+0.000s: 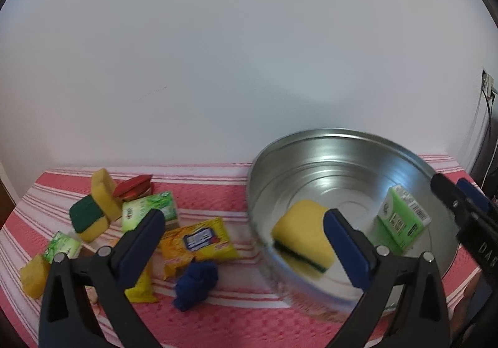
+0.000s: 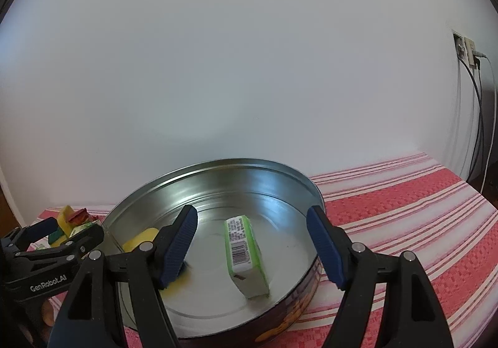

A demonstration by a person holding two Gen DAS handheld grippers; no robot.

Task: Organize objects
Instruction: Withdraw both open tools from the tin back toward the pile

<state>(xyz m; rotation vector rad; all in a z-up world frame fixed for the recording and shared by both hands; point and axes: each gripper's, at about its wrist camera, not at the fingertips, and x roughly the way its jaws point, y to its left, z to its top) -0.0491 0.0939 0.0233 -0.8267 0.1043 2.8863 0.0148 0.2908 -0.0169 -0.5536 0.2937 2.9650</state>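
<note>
So in the left wrist view the left tool [image 1: 242, 239] is spread wide with nothing in it, hovering by the round metal tin [image 1: 339, 142], where a yellow sponge [image 1: 300, 234] looks freshly dropped and a bit blurred next to the green carton [image 1: 401, 218]. The rest of the clutter, like the blue cloth [image 1: 196, 284], waits on the desk [image 1: 280, 313]. The right wrist view has the right tool [image 2: 253, 246] gaping too, empty over the tin, probably just standing by.

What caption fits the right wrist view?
Open right gripper above tin holding green box and sponge.
</note>
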